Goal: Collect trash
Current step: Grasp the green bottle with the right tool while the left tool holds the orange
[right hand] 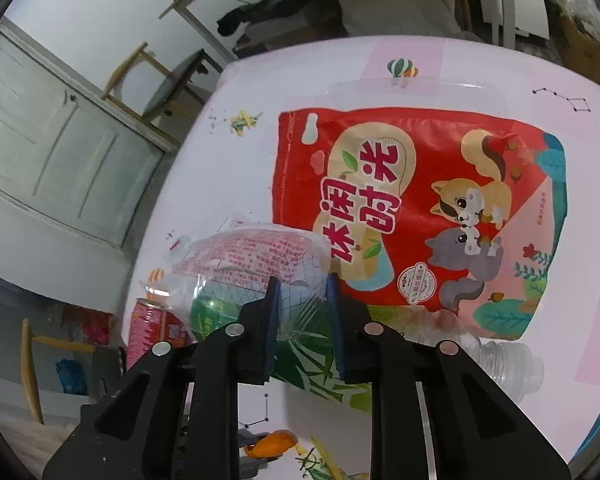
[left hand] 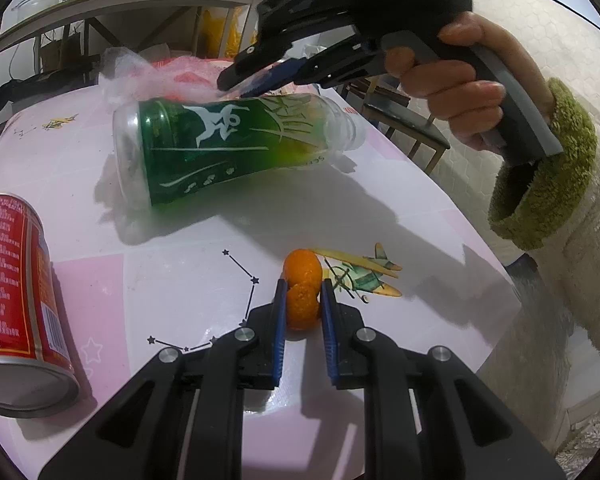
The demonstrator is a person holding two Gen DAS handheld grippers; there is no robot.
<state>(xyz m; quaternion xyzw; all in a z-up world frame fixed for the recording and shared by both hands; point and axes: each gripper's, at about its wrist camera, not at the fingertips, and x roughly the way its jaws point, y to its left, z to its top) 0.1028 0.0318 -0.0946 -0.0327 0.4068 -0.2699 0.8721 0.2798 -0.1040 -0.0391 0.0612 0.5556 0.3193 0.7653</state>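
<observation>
While the left gripper (left hand: pixel 303 307) pinches a piece of orange peel (left hand: pixel 302 309) between its narrowed blue pads on the pink table (left hand: pixel 188 272), the green bottle (left hand: pixel 228 148) lies on its side ahead of it, a red can (left hand: pixel 16 300) off to its left. Beyond the bottle, the right gripper (right hand: pixel 303 309) has its jaws drawn in on a clear plastic wrapper (right hand: pixel 256 260), a red snack bag (right hand: pixel 416 208) just beyond its tips
</observation>
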